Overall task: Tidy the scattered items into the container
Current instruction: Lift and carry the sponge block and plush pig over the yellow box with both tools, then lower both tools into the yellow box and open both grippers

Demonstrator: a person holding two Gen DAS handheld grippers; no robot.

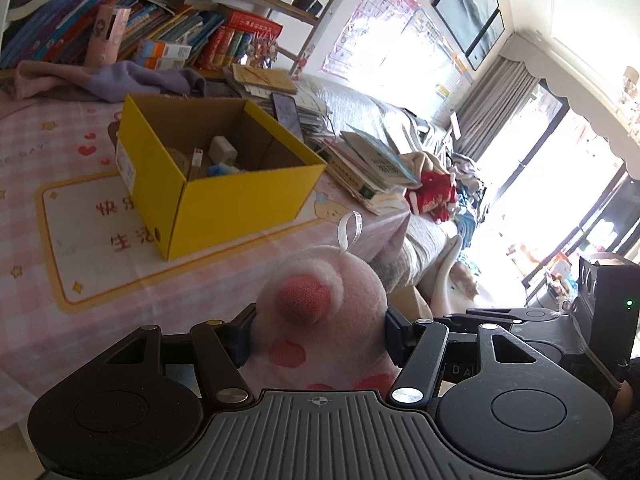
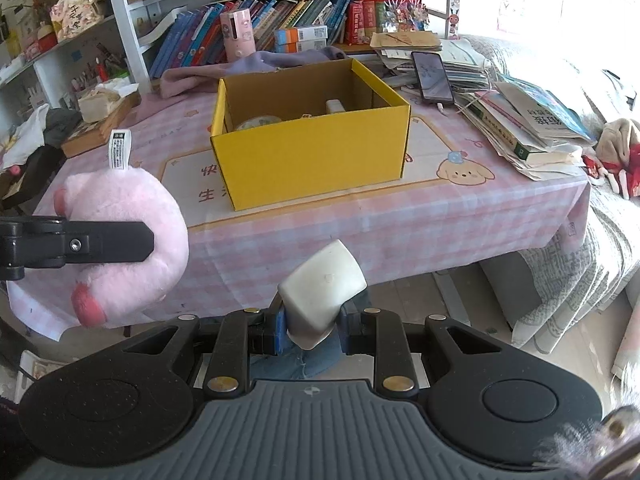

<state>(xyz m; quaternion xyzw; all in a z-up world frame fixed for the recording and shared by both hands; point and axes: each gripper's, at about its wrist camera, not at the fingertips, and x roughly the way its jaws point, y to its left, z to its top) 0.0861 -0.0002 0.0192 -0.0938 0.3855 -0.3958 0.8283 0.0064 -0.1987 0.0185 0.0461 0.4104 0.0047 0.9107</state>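
A yellow cardboard box (image 1: pixel 224 196) stands open on the pink checked tablecloth (image 1: pixel 40 216), with several small items inside; it also shows in the right wrist view (image 2: pixel 316 160). My left gripper (image 1: pixel 318 332) is shut on a pink plush toy (image 1: pixel 324 308), held near the table's front edge, short of the box. The same plush toy (image 2: pixel 124 240) appears at the left of the right wrist view, with a left finger (image 2: pixel 104 242) across it. My right gripper (image 2: pixel 312 328) is shut on a white rounded block (image 2: pixel 324 288), held in front of the table below its edge.
A phone (image 2: pixel 432 76) leans on stacked papers behind the box. Piled books (image 2: pixel 532 128) fill the table's right end. A wooden tissue box (image 2: pixel 100 116) sits at the left. Bookshelves (image 2: pixel 256 20) stand behind. A sofa (image 2: pixel 592 240) with clothes is on the right.
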